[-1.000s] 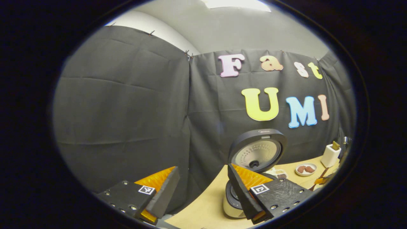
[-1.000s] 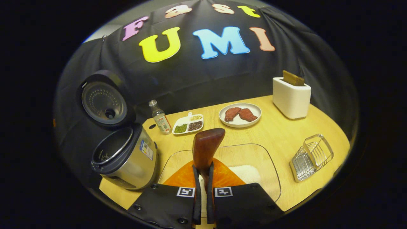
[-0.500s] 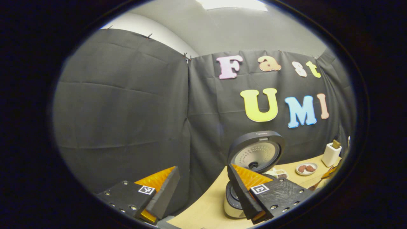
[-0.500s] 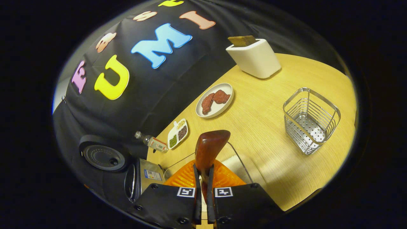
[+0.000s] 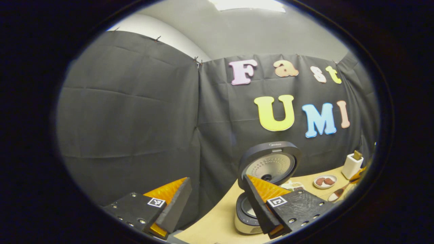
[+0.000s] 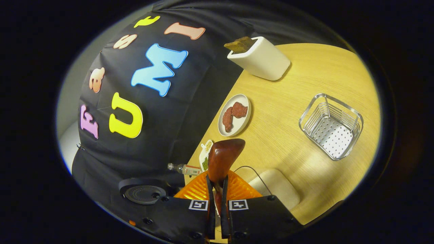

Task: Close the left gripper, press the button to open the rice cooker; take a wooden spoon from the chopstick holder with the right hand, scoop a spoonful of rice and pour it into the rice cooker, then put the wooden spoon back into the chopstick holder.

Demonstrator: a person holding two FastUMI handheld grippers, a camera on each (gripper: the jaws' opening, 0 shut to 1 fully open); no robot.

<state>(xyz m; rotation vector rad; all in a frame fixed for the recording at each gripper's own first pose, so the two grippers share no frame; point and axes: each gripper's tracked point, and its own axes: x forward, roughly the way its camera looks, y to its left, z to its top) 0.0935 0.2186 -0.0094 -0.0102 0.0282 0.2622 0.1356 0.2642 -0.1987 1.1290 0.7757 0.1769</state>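
**A:** How is the wooden spoon (image 6: pixel 222 159) held?

**B:** The right gripper (image 6: pixel 217 217) has both fingers clamped on the handle, and the bowl of the spoon sticks out ahead of them. I'd judge it light, stiff and smooth, so a firm grip low on the handle is right; held any higher it could twist between the fingers.

**A:** Any rice on it?

**B:** I can't tell. In the right gripper view I see the rounded back of the spoon. In the left gripper view the spoon (image 5: pixel 339 194) hangs over the far right of the table (image 5: pixel 217 223).

**A:** And the left gripper (image 5: pixel 217 203)?

**B:** Its fingers stand well apart, holding nothing, off the table's left edge. Beyond it the rice cooker (image 5: pixel 257 210) stands near that edge with its lid (image 5: pixel 269 162) up.

**A:** What lies around the spoon?

**B:** A clear tray (image 6: pixel 271 183) of rice just beneath it. The wire holder (image 6: pixel 330 125) stands toward the right edge, well apart. A plate (image 6: pixel 235 115) of meat, a small dish (image 6: pixel 205 156) of beans and a lying bottle (image 6: pixel 184 168) sit along the back edge, and a white toaster (image 6: pixel 261 57) at the back corner.

**A:** Anything in the way?

**B:** The path to the holder looks free. Towards the cooker, the raised lid and the bottle are what to mind.
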